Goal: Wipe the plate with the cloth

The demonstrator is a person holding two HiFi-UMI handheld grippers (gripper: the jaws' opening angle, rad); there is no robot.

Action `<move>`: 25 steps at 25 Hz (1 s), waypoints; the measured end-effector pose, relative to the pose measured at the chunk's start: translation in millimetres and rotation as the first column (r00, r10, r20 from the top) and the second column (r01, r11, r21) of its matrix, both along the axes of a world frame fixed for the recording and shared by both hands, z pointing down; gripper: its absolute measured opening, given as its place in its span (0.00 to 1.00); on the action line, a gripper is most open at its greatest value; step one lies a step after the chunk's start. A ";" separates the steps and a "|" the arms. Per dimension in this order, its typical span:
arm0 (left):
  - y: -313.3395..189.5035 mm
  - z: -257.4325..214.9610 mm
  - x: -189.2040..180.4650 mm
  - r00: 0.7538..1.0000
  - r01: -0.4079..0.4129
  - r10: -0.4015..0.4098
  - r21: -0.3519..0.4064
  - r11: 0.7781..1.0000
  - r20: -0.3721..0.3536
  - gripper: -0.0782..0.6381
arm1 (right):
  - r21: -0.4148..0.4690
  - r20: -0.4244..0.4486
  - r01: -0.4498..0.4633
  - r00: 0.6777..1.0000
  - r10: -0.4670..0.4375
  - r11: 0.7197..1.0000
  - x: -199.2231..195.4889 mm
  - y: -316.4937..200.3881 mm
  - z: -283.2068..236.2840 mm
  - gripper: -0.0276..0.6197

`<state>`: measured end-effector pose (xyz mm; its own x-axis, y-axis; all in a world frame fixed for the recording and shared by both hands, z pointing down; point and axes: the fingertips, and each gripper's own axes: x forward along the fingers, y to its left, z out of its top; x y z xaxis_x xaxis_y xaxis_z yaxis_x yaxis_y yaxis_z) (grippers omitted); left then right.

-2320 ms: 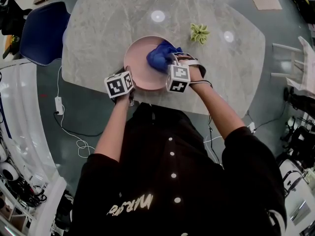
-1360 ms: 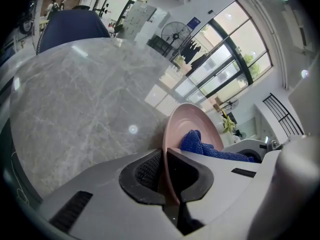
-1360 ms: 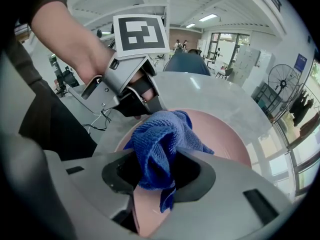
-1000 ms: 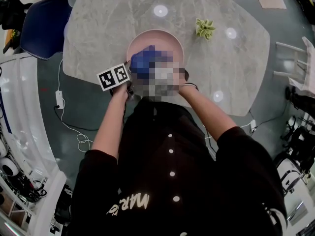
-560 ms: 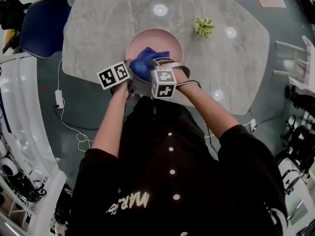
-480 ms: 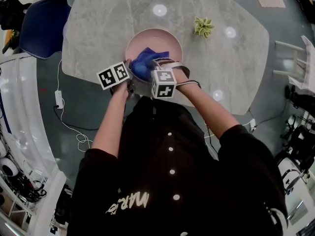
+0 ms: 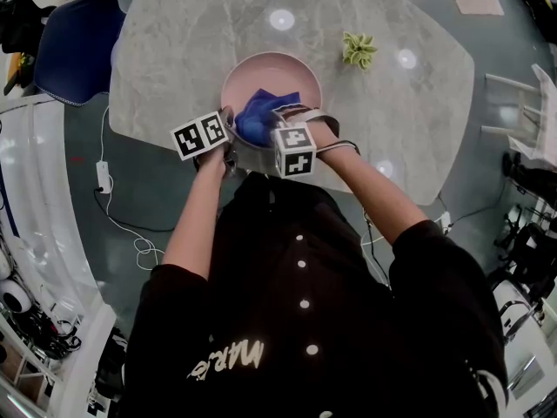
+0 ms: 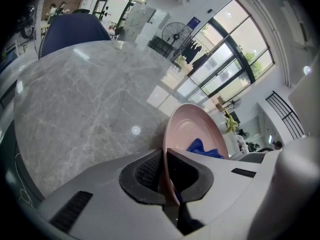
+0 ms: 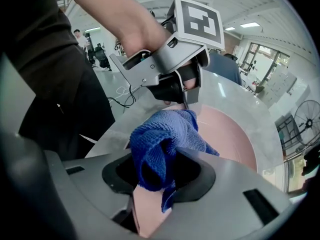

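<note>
Under me spreads a grey marbled table (image 7: pixel 174 50), glossy enough to mirror round ceiling lights, with a blue chair (image 7: pixel 74 50) at its far-left corner. The floor (image 7: pixel 139 190) is dark grey; beyond stand tall bright windows (image 8: pixel 235 49) and a pedestal fan (image 8: pixel 176 34).

The plate (image 7: pixel 291 70) is a plain pale pink. The cloth (image 9: pixel 165 134) is deep blue with a fine knitted texture. The surface (image 7: pixel 174 50) is light grey stone, veined with paler streaks and dotted with bright round reflections. The left claw (image 8: pixel 165 159) is pale grey with black, finely ribbed pads. The right claw (image 9: pixel 157 169) shows the same grey and black. Each claw's cube (image 7: pixel 200 135) carries black squares on white. A small ornament (image 7: pixel 358 49) is yellow-green. The chair (image 7: pixel 74 46) is dark blue. The person's shirt (image 7: pixel 305 320) is black with white buttons and pale lettering. The floor (image 7: pixel 148 190) is dull grey-green, crossed by a white cable (image 7: pixel 146 255).
</note>
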<state>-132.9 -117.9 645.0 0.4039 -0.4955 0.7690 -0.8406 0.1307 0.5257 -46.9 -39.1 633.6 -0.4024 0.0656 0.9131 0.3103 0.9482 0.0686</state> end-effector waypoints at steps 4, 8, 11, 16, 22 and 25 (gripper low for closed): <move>-0.6 -0.4 0.6 1.000 -0.012 0.013 -0.009 1.000 0.012 0.15 | 0.004 -0.015 0.039 0.999 -0.039 0.999 7.4 0.9 -0.9 0.27; 0.1 -0.1 -0.1 1.000 -0.016 0.016 -0.016 1.000 0.021 0.15 | 0.005 -0.022 0.054 0.998 -0.053 0.999 14.6 0.5 -4.0 0.27; -0.6 0.5 0.2 0.999 -0.021 0.021 -0.024 0.999 0.025 0.15 | 0.009 -0.037 0.066 0.997 -0.066 0.998 23.1 -0.8 -3.0 0.27; -1.7 -0.5 -0.2 0.999 -0.027 0.028 -0.031 0.999 0.031 0.15 | 0.018 -0.069 0.097 0.993 -0.096 0.995 35.4 -3.1 -1.4 0.27; -1.0 -1.7 0.5 0.997 -0.050 0.051 -0.028 0.998 0.054 0.15 | 0.021 -0.096 0.112 0.989 -0.109 0.994 47.6 -8.5 -2.7 0.27; -0.6 -0.8 0.9 0.997 -0.053 0.055 -0.034 0.998 0.057 0.15 | 0.023 -0.112 0.108 0.988 -0.105 0.994 53.7 -12.1 -1.7 0.27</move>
